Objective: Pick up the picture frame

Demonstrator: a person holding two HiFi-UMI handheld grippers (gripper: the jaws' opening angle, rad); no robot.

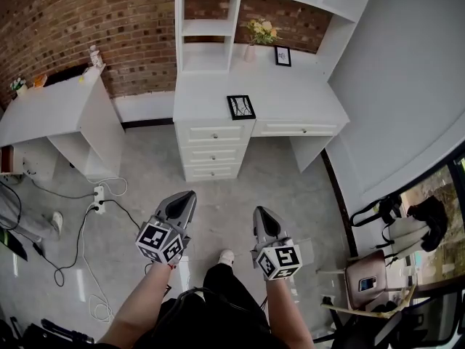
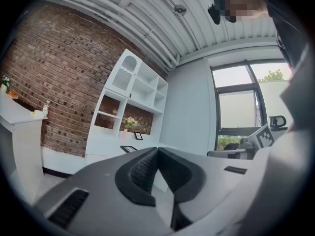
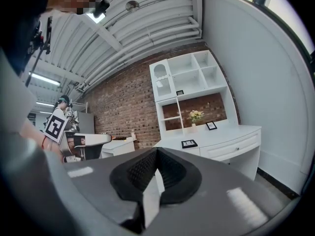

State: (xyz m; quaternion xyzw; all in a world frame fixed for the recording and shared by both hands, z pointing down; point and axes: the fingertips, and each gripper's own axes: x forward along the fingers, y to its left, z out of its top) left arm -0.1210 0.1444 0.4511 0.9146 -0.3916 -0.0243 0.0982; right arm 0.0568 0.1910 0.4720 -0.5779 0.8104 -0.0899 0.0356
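Both grippers are held level, well short of the furniture: the left gripper point(image 1: 187, 195) has its jaws pressed together with nothing between them, and the right gripper point(image 1: 259, 211) is likewise closed and empty. The picture frame point(image 1: 240, 107) lies flat on the white desk point(image 1: 305, 104), near its front edge above the drawers point(image 1: 212, 151). A smaller frame point(image 1: 282, 56) stands further back beside a vase of flowers point(image 1: 260, 32).
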